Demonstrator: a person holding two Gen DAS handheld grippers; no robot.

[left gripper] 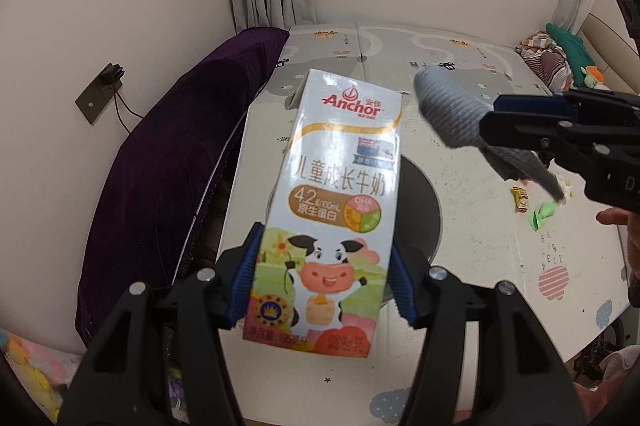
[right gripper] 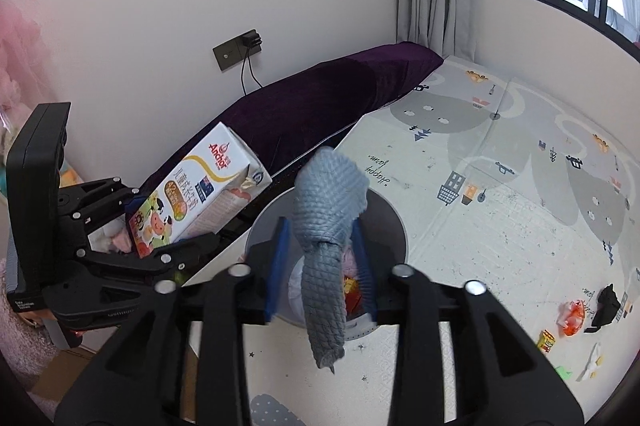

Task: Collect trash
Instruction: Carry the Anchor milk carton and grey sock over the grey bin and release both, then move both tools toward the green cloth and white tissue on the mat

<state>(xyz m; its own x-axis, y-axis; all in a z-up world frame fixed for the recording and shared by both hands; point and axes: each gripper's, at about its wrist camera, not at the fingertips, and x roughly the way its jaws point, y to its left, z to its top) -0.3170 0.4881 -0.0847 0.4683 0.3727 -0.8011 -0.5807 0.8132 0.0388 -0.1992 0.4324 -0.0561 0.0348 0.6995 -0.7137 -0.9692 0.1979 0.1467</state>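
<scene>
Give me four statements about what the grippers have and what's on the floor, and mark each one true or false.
1. The left gripper holds a milk carton. True.
2. The sock at the right gripper is red. False: it is grey.
3. A round bin stands below the sock. True.
4. The mat is free of litter. False: wrappers lie on it.

The milk carton [left gripper: 320, 209] hides much of the round bin [left gripper: 420, 209] in the left wrist view, the grey sock [right gripper: 324, 246] covers most of the bin's contents in the right wrist view, and the small wrappers [right gripper: 572, 316] on the play mat [right gripper: 500, 226] are too small to identify
</scene>
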